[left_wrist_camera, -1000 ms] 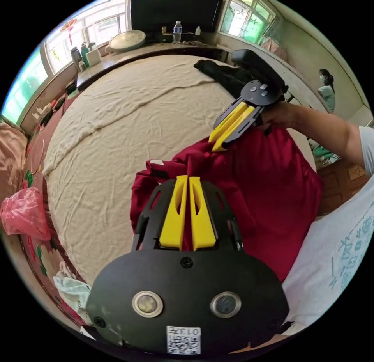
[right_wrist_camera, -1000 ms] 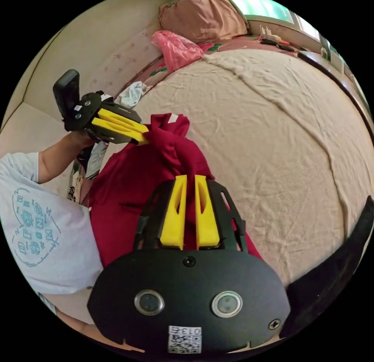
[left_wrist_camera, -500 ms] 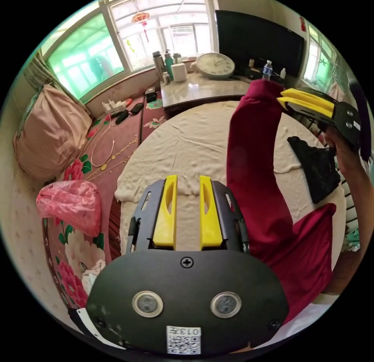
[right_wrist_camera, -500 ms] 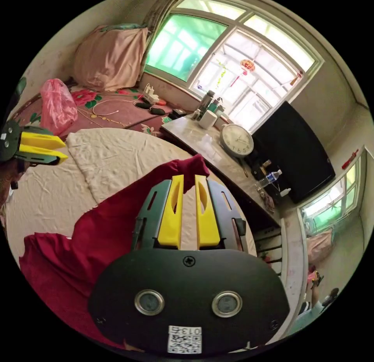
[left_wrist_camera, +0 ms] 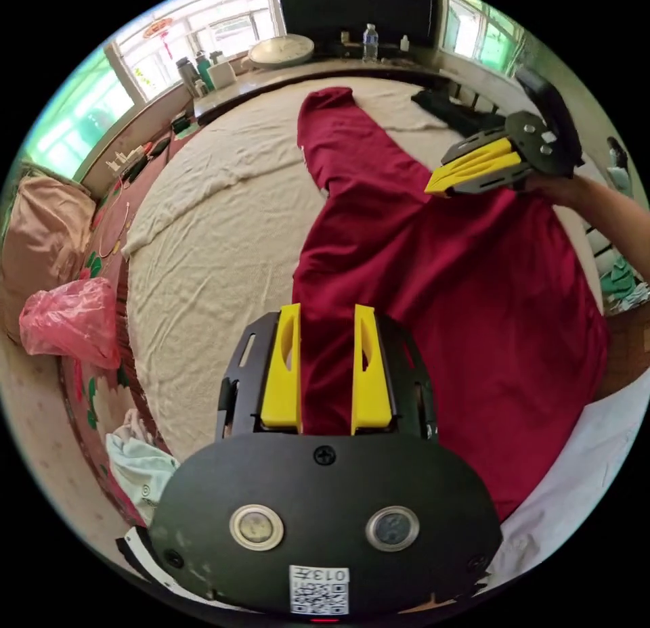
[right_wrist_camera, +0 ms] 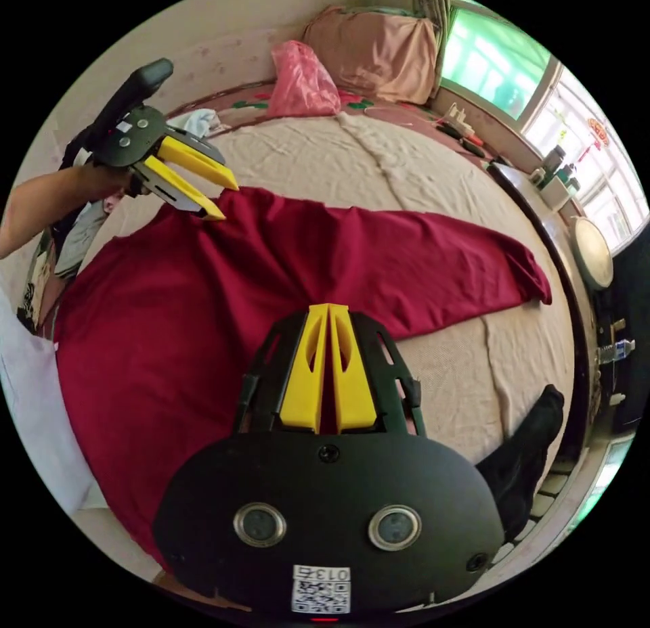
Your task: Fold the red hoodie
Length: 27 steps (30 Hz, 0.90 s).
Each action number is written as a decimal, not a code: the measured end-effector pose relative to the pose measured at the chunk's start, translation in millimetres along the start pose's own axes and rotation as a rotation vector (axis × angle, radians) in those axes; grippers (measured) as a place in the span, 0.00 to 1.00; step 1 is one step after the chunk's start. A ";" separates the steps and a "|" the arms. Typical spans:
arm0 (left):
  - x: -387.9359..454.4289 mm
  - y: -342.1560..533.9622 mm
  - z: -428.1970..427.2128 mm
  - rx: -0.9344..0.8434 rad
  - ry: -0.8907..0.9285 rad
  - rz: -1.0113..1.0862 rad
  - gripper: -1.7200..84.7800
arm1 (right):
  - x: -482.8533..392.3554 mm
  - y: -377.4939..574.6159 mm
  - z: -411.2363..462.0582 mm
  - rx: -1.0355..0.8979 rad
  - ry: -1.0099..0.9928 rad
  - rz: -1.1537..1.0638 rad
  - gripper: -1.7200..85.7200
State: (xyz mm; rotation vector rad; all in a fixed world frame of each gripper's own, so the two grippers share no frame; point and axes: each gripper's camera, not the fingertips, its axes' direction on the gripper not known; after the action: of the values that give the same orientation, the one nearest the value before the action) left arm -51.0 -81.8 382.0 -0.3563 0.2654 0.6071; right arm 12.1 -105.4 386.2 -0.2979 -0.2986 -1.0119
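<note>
The red hoodie (left_wrist_camera: 474,283) lies spread flat on the cream bed sheet (left_wrist_camera: 203,249), one sleeve (left_wrist_camera: 325,120) stretched out towards the far side. My left gripper (left_wrist_camera: 327,308) is open just above the hoodie's near edge, nothing between its jaws. In the right gripper view it (right_wrist_camera: 227,198) hovers open over the hoodie (right_wrist_camera: 203,303) at the upper left. My right gripper (right_wrist_camera: 328,308) has its jaws pressed together, tips over the cloth where the sleeve (right_wrist_camera: 474,262) joins the body; I see no cloth pinched. In the left gripper view it (left_wrist_camera: 433,185) rests near the shoulder.
A black garment (left_wrist_camera: 453,114) lies on the bed beyond the hoodie, also seen as a black garment (right_wrist_camera: 528,445) near the bed's edge. A pink plastic bag (left_wrist_camera: 68,317) and a pillow (right_wrist_camera: 379,46) sit off the sheet. A desk with a clock (left_wrist_camera: 281,49) borders the bed.
Half a second ago the right gripper held the sleeve up in the air. Now the hoodie lies flat with the sleeve laid out, and both grippers are low over it.
</note>
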 end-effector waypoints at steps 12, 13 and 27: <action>43.1 96.7 -64.9 0.143 0.172 0.045 0.11 | -27.9 133.3 -134.5 0.182 0.086 0.239 0.04; 65.8 121.4 -71.6 0.142 0.229 0.124 0.11 | -53.2 166.2 -142.6 0.138 0.097 0.242 0.05; 247.6 276.2 -69.2 -0.104 0.207 0.667 0.16 | -303.7 353.2 -143.1 -0.199 -0.037 0.653 0.12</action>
State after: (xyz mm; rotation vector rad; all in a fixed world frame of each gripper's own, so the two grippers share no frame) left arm -29.5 226.9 165.9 -0.4328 0.5622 1.2460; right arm 180.6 253.2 102.5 -0.5524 -0.1158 -0.3898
